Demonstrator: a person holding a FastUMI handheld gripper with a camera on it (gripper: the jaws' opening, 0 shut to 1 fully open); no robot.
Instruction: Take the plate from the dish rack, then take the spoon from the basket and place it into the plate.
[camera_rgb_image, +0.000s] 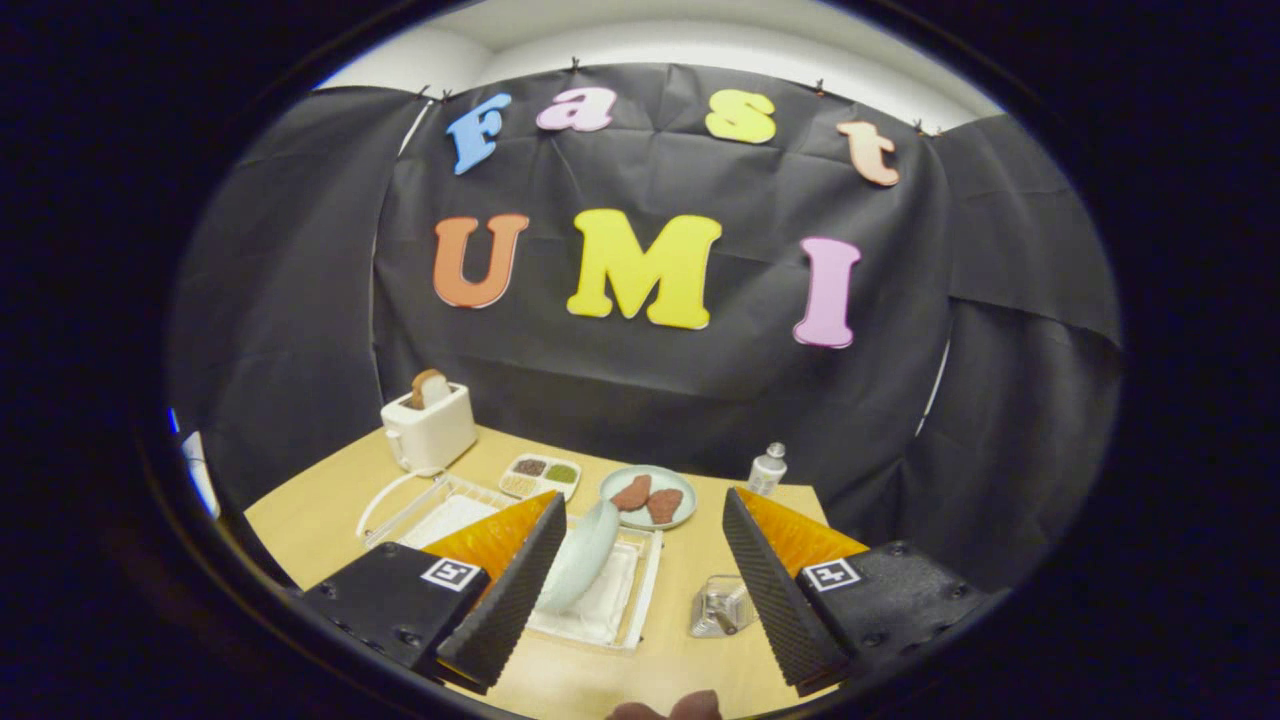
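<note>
Gripper view looks down over a pale wooden desk (330, 510) with the gripper (635, 570) released, its two fingers spread wide and pressing on nothing. A light green plate (582, 556) stands tilted on edge in a white dish rack (628, 600), just inside the left finger (505, 590) and between the two fingers. Near the right finger (775, 590) sits a small clear basket (722, 606) on the desk; whether a spoon lies in it I cannot tell. Beyond the fingers a second plate (648, 498) holds two reddish-brown pieces, with a small divided tray (541, 475) beside it, a white toaster (428, 428) with a slice of bread in its slot, and a small bottle (767, 468) near the black cloth wall
</note>
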